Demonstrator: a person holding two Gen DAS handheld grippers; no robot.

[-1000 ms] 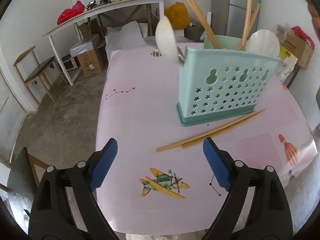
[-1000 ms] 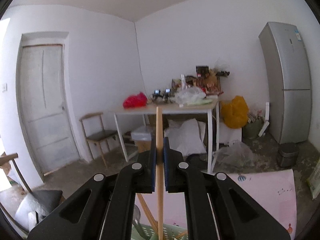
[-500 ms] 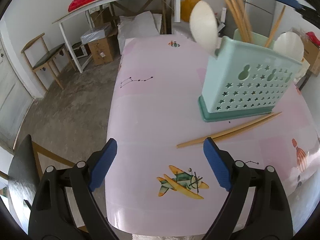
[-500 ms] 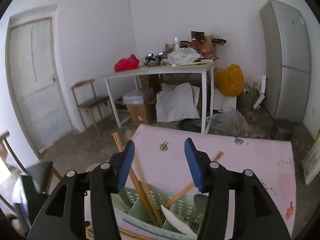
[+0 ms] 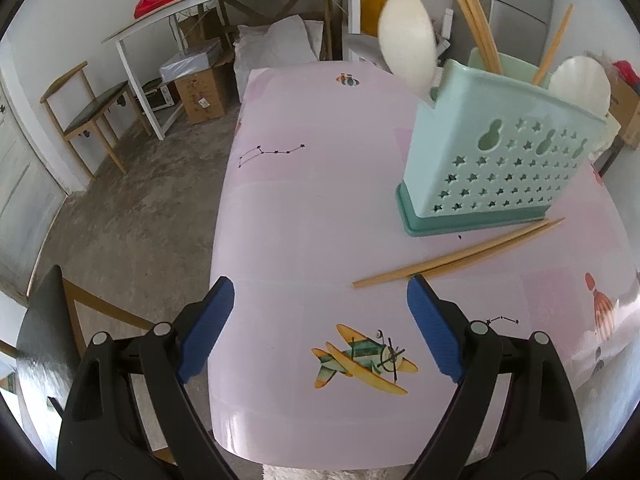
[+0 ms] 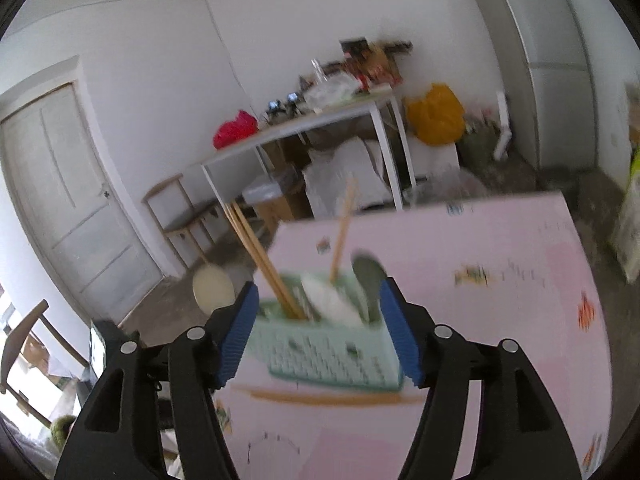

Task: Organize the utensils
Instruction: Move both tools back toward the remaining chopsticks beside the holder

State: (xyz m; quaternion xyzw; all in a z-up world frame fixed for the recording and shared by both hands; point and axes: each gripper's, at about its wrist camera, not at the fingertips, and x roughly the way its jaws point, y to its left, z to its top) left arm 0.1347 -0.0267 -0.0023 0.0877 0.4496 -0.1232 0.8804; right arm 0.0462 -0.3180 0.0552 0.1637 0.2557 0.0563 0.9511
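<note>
A mint-green utensil holder with star cut-outs stands on the pink table. It holds wooden chopsticks and two white spoons. A pair of chopsticks lies flat on the table in front of the holder. My left gripper is open and empty, low over the table just short of that pair. My right gripper is above and in front of the holder, its jaws opening with nothing between them. The right wrist view is blurred; the lying chopsticks show below the holder.
An airplane print lies between the left fingers. Beyond the table stand a white desk with clutter, a wooden chair, cardboard boxes and a grey fridge. The table's left edge drops to concrete floor.
My right gripper let go of a chopstick, opened, and dropped toward the holder. That chopstick now stands in the holder. The left gripper stayed open and barely shifted.
</note>
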